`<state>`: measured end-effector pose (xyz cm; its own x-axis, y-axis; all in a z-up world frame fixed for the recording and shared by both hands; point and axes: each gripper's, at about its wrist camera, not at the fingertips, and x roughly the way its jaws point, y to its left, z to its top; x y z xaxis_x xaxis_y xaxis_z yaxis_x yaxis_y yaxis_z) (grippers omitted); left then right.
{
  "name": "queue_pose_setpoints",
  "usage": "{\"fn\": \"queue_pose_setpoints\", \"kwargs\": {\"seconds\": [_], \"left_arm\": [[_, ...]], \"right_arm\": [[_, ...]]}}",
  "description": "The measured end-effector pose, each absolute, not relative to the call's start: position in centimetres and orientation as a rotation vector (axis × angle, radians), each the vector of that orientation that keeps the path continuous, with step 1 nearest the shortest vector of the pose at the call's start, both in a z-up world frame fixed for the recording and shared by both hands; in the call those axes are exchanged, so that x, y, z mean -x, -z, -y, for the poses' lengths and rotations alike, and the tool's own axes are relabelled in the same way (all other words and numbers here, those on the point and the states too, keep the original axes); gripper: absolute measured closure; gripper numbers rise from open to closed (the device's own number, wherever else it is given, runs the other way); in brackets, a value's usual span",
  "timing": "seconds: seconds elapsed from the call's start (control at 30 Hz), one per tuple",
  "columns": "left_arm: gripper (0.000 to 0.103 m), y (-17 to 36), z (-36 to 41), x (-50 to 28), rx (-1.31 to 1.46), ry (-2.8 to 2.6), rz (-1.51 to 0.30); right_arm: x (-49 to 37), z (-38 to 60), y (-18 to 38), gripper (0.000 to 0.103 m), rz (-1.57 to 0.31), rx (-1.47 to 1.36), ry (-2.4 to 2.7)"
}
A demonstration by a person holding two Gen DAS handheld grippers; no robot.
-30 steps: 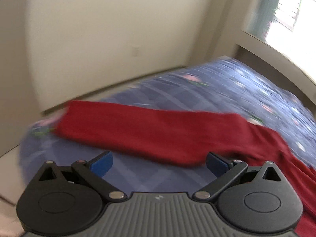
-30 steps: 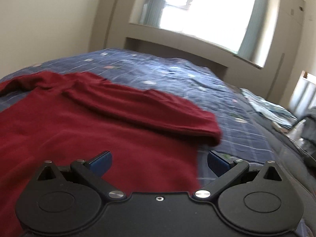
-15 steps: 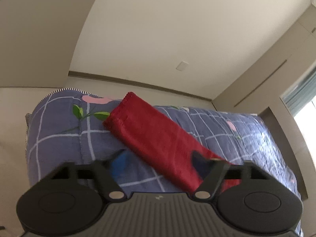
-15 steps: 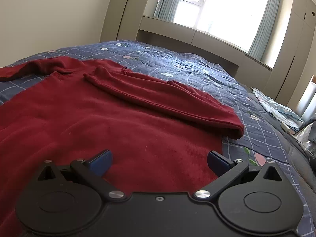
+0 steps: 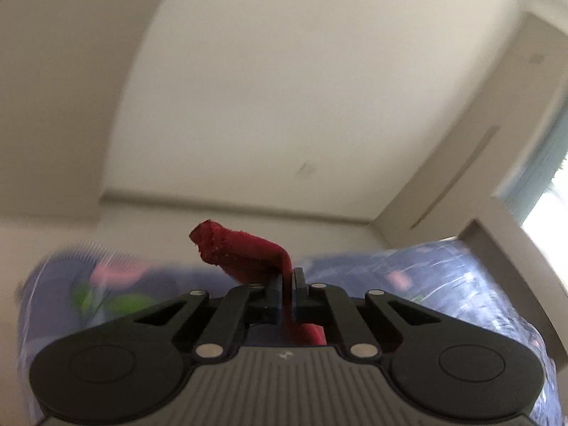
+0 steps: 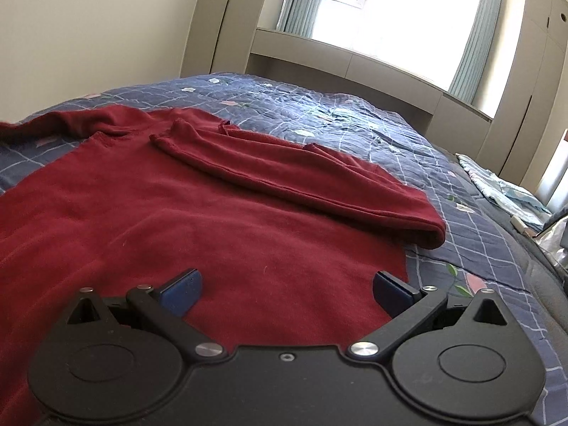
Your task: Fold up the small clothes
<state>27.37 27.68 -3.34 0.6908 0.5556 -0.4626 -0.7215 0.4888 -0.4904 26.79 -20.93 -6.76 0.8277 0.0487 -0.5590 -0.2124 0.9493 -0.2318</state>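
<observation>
Left gripper [image 5: 288,277] has changed most: half a second ago we saw its blue pads apart with the red sleeve lying flat on the bedspread between them, and now our jaws are pressed together on that sleeve cuff [image 5: 241,254]. We see the cuff end sticking up and to the left of the closed fingers, lifted clear of the blue floral bedspread [image 5: 461,284], while more of the red fabric runs down behind the jaws toward the gripper body. The view is tilted further up than before, so the beige wall [image 5: 284,88] fills most of it and the bedspread is blurred.

Our right gripper [image 6: 285,287] differs little from the earlier frame. Its jaws stand wide apart, blue pads [image 6: 183,289] hovering low over the near hem area of the red sweater [image 6: 177,213], holding nothing; we cannot tell whether the pads touch the cloth. The sweater lies spread on the bedspread, body near and left, with one sleeve folded across it, running from the collar at the far left to a cuff at the right edge. Its other sleeve trails off at the far left. Beyond the bed is a bright window [image 6: 401,10] with pale curtains, and light blue fabric [image 6: 504,191] lies at the far right.
</observation>
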Motion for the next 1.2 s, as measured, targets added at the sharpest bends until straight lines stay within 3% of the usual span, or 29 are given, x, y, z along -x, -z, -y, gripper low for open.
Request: {"fn": "queue_pose_setpoints", "kwargs": {"seconds": [0.23,0.4,0.8,1.0,1.07,1.1,1.2], "left_arm": [[0.1,-4.2,-20.6,-32.0,0.339,-0.378,-0.113],[0.1,-5.3,-12.8,-34.4,0.179,-0.034,-0.144],[0.099,5.1,1.1,-35.9,-0.023,0.388,-0.518],[0.097,8.4,3.2,-33.3,-0.108,0.418,-0.65],[0.091,8.5,2.8,-33.2,-0.087,0.423,-0.662],[0.082,8.5,2.6,-33.0,-0.078,0.428,-0.665],[0.04,7.8,1.7,-32.2,-0.051,0.429,-0.654]], "right_arm": [[-27.0,21.4,6.5,0.001,-0.574,0.244,-0.133],[-27.3,22.4,6.2,0.001,-0.57,0.193,-0.11],[-26.8,28.7,6.0,0.001,-0.564,0.214,0.036],[-26.9,30.9,6.5,0.001,-0.586,0.156,0.059],[-27.1,31.2,6.5,0.001,-0.582,0.139,0.053],[-27.2,31.3,6.4,0.001,-0.577,0.134,0.048],[-27.9,31.4,5.8,0.001,-0.561,0.109,0.021]]}}
